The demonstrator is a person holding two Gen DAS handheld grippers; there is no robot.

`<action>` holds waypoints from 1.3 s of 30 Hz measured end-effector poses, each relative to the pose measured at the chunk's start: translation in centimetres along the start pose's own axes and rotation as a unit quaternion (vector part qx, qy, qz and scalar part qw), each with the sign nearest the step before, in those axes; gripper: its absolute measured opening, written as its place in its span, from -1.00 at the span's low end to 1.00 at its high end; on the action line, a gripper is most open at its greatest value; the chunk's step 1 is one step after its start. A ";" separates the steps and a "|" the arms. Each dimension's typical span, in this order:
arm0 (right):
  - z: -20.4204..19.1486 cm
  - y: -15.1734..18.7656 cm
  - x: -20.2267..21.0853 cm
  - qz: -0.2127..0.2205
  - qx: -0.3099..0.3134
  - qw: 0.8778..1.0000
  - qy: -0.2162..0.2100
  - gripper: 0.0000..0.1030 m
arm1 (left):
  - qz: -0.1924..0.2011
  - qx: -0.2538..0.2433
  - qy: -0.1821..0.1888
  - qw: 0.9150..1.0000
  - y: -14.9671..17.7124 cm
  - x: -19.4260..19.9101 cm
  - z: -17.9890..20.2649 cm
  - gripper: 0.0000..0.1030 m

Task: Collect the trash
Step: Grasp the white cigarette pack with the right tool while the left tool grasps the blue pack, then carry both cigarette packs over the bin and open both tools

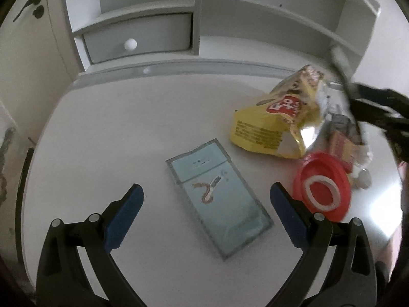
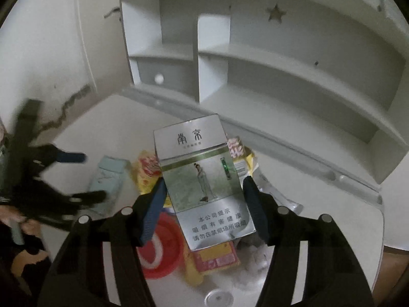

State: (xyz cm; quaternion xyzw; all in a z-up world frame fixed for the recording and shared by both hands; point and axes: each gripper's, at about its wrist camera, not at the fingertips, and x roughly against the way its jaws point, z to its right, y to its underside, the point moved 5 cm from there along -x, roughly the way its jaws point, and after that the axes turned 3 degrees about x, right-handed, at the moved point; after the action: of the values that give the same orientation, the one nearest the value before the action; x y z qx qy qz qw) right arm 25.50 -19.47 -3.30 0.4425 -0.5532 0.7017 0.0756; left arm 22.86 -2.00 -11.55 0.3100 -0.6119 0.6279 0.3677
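Pickup step: right gripper clamps the silver cigarette pack above the trash pile; left gripper, jaws wide and empty, straddles the blue pack on the desk; next, likely descend and close.

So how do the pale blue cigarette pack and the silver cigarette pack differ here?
The pale blue cigarette pack lies flat on the white table; the silver cigarette pack is raised, gripped by the right tool. The blue one sits untouched between the open left tool's fingers. Both are flat rectangular packs with small printed artwork.
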 end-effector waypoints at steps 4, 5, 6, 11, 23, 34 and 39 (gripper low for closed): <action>0.0 0.8 2.5 0.022 -0.010 1.000 0.000 0.18 | -0.007 0.005 -0.039 0.999 -0.6 -1.6 0.3 0.87; 0.0 1.2 3.0 0.025 -0.014 1.000 0.001 0.18 | -0.009 0.003 -0.047 0.999 -0.6 -2.0 0.3 0.87; 0.1 1.5 3.4 0.028 -0.019 0.999 0.001 0.18 | -0.014 -0.003 -0.064 0.998 -0.4 -2.5 0.4 0.87; 1.1 3.8 5.4 0.039 -0.052 0.998 0.013 0.18 | 0.007 0.010 -0.054 0.998 0.0 -1.7 -0.6 0.31; 6.8 10.5 12.5 0.063 -0.154 0.978 0.124 0.18 | 0.083 -0.033 0.010 0.996 -1.9 4.4 3.9 0.16; 16.1 32.2 26.9 0.041 -0.380 0.857 0.346 0.18 | 0.097 -0.263 0.276 0.919 3.2 9.1 34.0 0.16; 16.4 44.4 31.9 0.006 -0.480 0.781 0.399 0.18 | 0.059 -0.362 0.370 0.853 12.8 10.4 47.3 0.16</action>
State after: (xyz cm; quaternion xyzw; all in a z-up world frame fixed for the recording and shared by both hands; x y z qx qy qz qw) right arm -11.18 -62.24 -12.40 0.0260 -0.7418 0.4592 0.4881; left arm 3.65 -47.98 -6.91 -0.1375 -0.6318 0.4506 0.6155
